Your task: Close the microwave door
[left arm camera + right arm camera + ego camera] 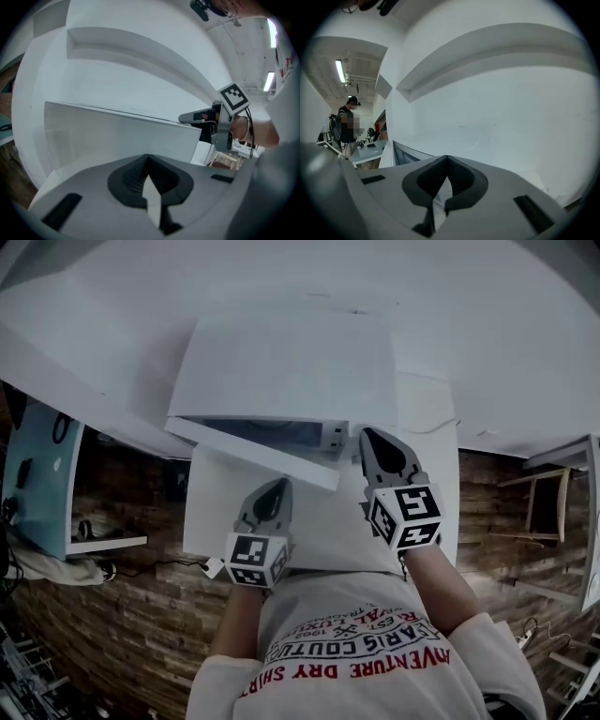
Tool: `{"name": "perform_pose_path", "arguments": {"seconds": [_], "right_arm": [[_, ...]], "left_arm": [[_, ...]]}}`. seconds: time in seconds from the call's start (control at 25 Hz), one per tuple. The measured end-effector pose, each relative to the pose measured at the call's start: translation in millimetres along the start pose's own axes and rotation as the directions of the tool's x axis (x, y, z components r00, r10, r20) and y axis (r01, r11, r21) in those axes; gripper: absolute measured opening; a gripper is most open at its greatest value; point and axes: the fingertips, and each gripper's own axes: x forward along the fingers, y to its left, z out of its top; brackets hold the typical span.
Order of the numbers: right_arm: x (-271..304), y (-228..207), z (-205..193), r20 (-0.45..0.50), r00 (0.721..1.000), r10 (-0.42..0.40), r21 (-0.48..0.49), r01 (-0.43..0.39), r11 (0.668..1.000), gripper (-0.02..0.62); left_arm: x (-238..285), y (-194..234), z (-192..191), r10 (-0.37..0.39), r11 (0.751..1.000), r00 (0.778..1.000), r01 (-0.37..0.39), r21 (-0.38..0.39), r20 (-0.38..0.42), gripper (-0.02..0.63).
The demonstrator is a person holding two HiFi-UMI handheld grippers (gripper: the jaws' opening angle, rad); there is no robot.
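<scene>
Microwave door [253, 454] ajar; left gripper [277, 486] faces it, right gripper [373, 439] beside microwave [281, 362] front corner, both with jaws together, empty.

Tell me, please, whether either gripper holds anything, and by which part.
Nothing is held: the left gripper and right gripper both have their jaws together and empty. The microwave door stands open.
</scene>
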Motion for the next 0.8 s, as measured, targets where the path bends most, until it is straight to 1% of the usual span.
{"name": "perform_pose_path", "arguments": {"seconds": [0.08,0.2,0.4,0.48,0.6,0.64,0.72,0.8], "right_arm": [[1,-2,0,0.008,1.0,-0.02,0.015,0.02,1.0,0.008],[1,-3,0,0.01,0.999,-0.049,0.024,0.049,0.998,0.008],[1,-3,0,0.01,0.996,-0.083,0.029,0.083,0.996,0.008],[0,-4,-1,0.023,0.995,-0.1,0.041,0.099,0.994,0.008],[-1,-5,0,0.052,0.99,-0.129,0.041,0.127,0.991,0.008],[-1,-5,0,0.055,0.99,-0.133,0.039,0.13,0.991,0.008],[-1,-5,1,0.051,0.991,-0.126,0.043,0.124,0.991,0.008],[-1,-5,1,0.045,0.992,-0.115,0.047,0.113,0.992,0.008]], "left_arm": [[7,4,1,-0.028,1.0,1.0,0.028,-0.011,0.001,-0.008],[16,6,4,-0.075,0.997,0.997,0.075,0.008,-0.003,-0.008],[33,8,11,-0.12,0.993,0.993,0.12,0.02,0.006,-0.008],[38,10,13,-0.137,0.991,0.991,0.137,0.001,0.012,-0.008],[45,13,16,-0.159,0.985,0.987,0.16,-0.059,0.028,-0.008],[47,14,17,-0.164,0.984,0.986,0.165,-0.068,0.032,-0.008],[49,14,18,-0.172,0.983,0.984,0.174,-0.059,0.039,-0.008],[49,14,18,-0.172,0.984,0.984,0.174,-0.034,0.048,-0.008]]}}
